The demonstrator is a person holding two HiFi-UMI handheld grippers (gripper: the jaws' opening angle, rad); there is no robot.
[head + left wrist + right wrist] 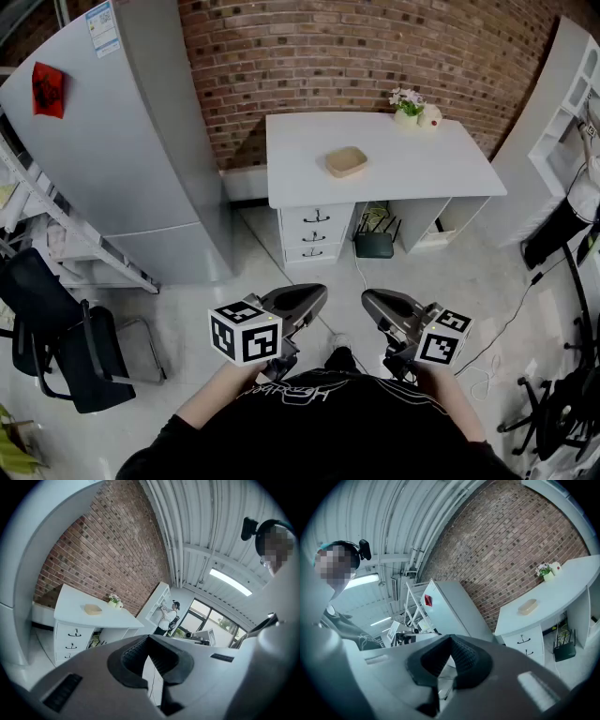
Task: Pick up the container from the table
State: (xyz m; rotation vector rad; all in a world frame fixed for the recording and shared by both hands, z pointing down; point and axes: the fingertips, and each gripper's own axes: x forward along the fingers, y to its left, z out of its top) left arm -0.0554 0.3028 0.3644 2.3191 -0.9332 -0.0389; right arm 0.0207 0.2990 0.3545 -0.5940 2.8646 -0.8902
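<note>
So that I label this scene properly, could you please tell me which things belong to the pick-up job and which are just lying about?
Job: shallow tan container; white table with drawers; left tool and right tool, both shut, empty.
Lying about: small pot of flowers; tall grey fridge; black router; black office chair.

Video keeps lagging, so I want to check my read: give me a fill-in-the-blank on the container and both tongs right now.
1. The tan container lies on the ____ table.
2. The left tongs and the right tongs are both ____, with nothing between them.
3. In the head view, the flowers stand at the table's back ____ corner.

Missing words: white; shut; right.
</note>
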